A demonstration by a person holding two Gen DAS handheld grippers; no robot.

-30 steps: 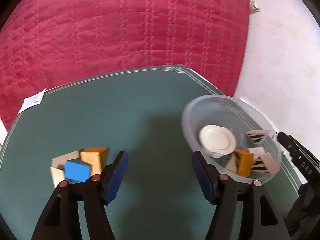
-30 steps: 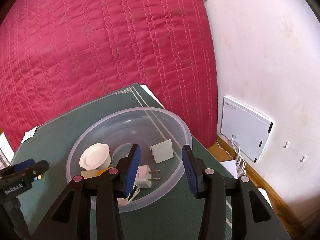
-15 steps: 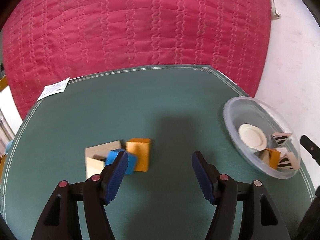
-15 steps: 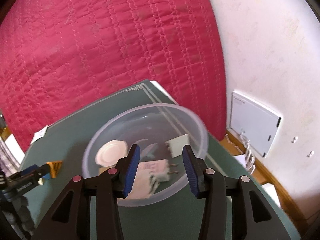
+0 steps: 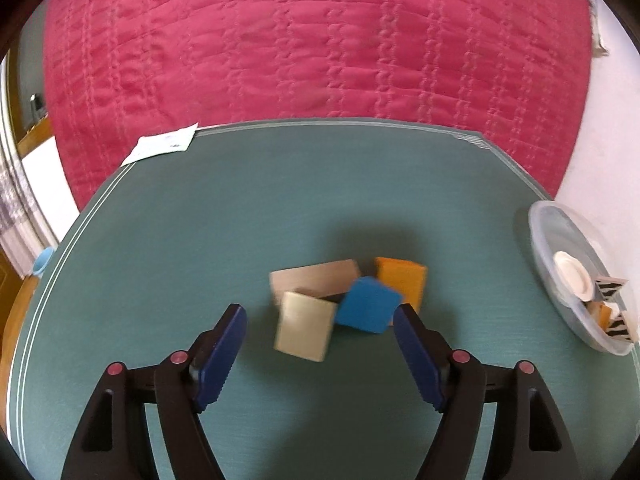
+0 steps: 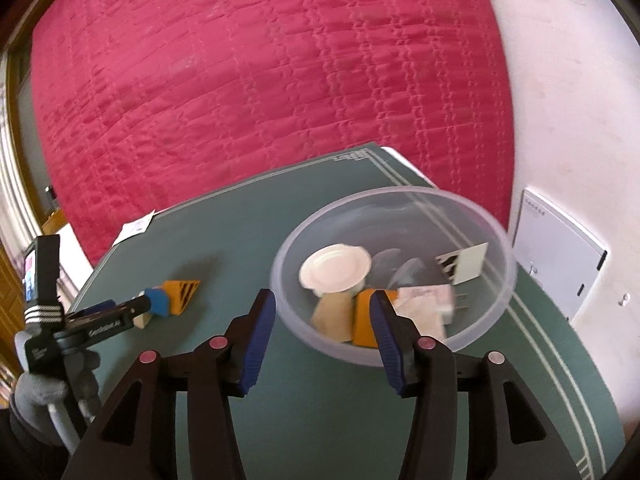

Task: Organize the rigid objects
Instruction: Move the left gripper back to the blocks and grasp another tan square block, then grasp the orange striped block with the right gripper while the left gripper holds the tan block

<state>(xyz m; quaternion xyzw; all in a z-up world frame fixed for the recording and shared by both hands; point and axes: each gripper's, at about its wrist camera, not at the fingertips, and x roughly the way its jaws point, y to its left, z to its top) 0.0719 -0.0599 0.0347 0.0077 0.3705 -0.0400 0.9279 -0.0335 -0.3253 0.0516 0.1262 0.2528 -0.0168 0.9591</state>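
1. The left gripper [image 5: 320,354] hangs over the green table [image 5: 200,240] with its jaws spread wide and nothing between them. A little cluster of blocks sits just ahead of it.
2. In that cluster the cream block [image 5: 305,327] lies nearest, roughly centred between the fingers. The blue block [image 5: 368,310] touches its right side, a flat tan block [image 5: 316,278] lies behind, and the orange block [image 5: 402,282] is at the back right.
3. The right gripper [image 6: 322,340] is also spread and empty. It hovers at the near rim of the clear bowl [image 6: 492,224], which already holds a white lid [image 6: 335,268], a plug and several other pieces.
4. My guess is the left hand is about to pick up a block for the bowl. The cream one looks the easiest target.
5. To do it well, I'd come straight down with one finger on each flat side. The blue block presses so close that the right-hand finger has barely a gap to slip into.
6. A slight twist of the wrist to match the block's tilt should keep it from nudging the neighbours.
7. There's plenty of bare table to the left and front of the cluster. The bowl stands well apart at the right edge, near the wall, so the carry across is open.
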